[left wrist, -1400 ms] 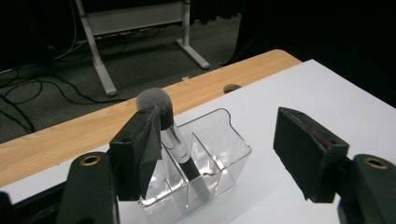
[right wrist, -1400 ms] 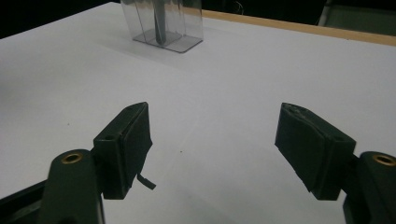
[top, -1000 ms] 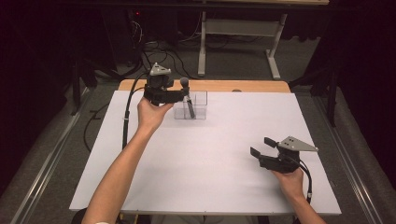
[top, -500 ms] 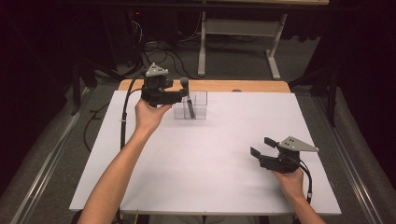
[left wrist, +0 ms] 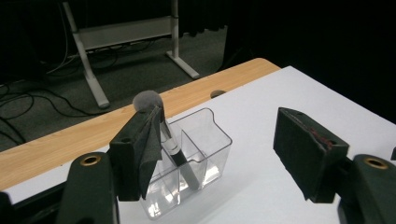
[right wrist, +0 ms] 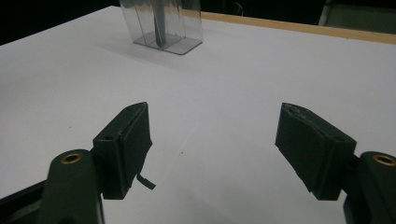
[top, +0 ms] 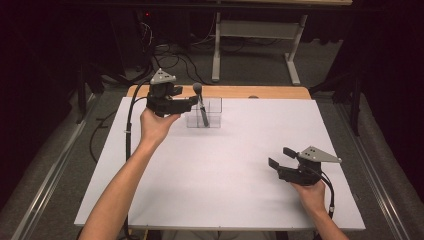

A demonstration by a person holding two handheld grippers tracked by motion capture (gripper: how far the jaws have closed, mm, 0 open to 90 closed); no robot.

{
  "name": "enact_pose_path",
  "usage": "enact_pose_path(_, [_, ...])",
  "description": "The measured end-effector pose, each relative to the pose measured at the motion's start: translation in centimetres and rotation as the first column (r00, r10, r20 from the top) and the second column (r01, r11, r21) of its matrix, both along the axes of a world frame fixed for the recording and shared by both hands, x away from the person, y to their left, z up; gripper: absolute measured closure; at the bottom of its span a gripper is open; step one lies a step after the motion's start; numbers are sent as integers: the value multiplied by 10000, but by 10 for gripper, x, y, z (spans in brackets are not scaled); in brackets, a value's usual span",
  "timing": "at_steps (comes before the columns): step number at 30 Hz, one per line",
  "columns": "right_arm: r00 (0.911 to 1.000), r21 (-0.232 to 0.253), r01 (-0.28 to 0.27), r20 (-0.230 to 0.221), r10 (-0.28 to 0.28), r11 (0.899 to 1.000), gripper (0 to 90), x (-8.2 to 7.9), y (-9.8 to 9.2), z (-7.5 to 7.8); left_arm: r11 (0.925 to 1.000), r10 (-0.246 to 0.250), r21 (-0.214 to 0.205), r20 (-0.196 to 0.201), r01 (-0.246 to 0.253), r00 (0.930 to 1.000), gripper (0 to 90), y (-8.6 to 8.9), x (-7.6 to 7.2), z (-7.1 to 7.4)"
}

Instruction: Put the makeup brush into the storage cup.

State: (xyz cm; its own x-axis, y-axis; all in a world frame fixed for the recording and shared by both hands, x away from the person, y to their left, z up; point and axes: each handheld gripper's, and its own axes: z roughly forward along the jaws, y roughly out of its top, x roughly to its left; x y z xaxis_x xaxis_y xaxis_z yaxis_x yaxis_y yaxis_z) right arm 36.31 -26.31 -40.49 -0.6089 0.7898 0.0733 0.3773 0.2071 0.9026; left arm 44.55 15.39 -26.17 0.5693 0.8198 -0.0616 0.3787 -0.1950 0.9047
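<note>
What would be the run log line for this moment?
left gripper: open beside brush | brush: in clear holder | right gripper: open, idle

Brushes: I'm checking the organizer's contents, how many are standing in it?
1: a brush leans in the clear organizer, fuzzy head up; nothing else visible inside.

Clear glossy plastic organizer point(left wrist: 196, 161), matt white tabletop point(top: 225, 170), wood edge point(top: 260, 92).
</note>
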Motion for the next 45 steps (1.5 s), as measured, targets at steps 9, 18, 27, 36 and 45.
enact_pose_path(9, [10000, 31, -12, 49, 12, 10000, 282, 0, 1, 0, 9999, -80, -65, 84, 80, 9999, 327, 5, -7, 2])
enact_pose_path(18, [10000, 60, 6, 35, -6, 10000, 282, -1, 0, 1, 9999, -73, -67, 291, 75, 9996, 326, 11, -19, 2])
enact_pose_path(27, [10000, 39, 36, 21, -36, 10000, 282, 0, 0, 0, 9999, -91, -121, 436, 96, 9990, 324, 18, -27, 4])
enact_pose_path(36, [10000, 119, 56, 4, -56, 9999, 282, 0, -1, 1, 9994, -74, -337, 512, 91, 9987, 323, 25, -33, 4])
enact_pose_path(45, [9999, 159, 76, -86, -74, 9998, 282, 1, -2, 0, 9992, -165, -361, 568, 185, 9983, 321, 29, -43, 4])
